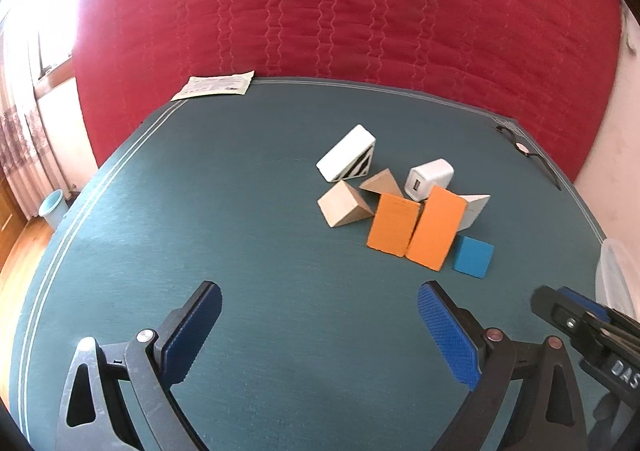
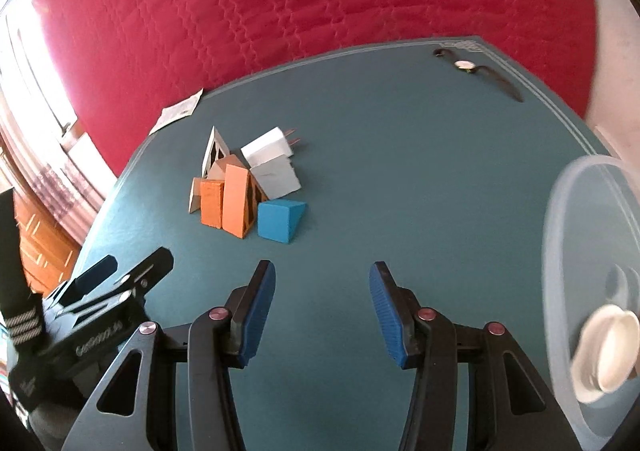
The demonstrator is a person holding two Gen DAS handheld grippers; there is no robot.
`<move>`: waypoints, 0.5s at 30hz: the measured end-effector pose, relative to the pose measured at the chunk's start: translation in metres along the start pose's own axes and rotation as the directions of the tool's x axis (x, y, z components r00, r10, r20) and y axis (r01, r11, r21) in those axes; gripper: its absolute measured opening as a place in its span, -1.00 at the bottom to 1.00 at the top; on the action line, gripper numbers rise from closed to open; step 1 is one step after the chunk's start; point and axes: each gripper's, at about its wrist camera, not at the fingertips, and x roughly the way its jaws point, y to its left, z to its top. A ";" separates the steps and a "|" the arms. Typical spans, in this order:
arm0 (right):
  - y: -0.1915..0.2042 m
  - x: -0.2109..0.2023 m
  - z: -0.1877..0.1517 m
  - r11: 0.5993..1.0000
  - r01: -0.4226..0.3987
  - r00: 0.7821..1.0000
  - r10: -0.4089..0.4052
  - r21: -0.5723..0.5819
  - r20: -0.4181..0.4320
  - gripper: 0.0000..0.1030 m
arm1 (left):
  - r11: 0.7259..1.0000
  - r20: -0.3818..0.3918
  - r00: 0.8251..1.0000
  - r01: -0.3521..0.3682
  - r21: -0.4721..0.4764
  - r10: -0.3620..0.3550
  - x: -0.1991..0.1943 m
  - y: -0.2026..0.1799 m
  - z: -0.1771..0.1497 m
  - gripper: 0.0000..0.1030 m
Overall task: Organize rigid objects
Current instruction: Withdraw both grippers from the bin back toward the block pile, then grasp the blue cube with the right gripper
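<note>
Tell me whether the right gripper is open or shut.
Open. The right gripper has a clear gap between its blue pads, with bare table showing through and nothing held.

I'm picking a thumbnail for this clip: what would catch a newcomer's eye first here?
The bright cluster of blocks mid-table stands out: two orange blocks side by side, a blue wedge just in front of them, and a white USB charger behind. Behind the teal table looms a red quilt. Both grippers, left and right, stand open and empty.

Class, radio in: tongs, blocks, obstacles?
Left tongs open, empty. Right tongs open, empty. Block pile untouched ahead. Path clear; clear container at right.
</note>
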 end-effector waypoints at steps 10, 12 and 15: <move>0.020 0.030 0.025 0.999 -0.022 1.000 0.022 -0.035 -0.002 -0.02 | 0.999 -0.001 1.000 -0.030 -0.038 0.030 0.005 0.017 0.000 0.95; 0.025 0.037 0.027 0.999 -0.024 1.000 0.024 -0.038 -0.008 -0.02 | 0.998 -0.003 0.999 -0.033 -0.045 0.033 0.006 0.019 0.001 0.95; 0.031 0.047 0.030 0.999 -0.012 1.000 0.011 -0.051 -0.012 -0.02 | 0.998 -0.009 0.999 -0.039 -0.055 0.038 0.008 0.023 0.000 0.95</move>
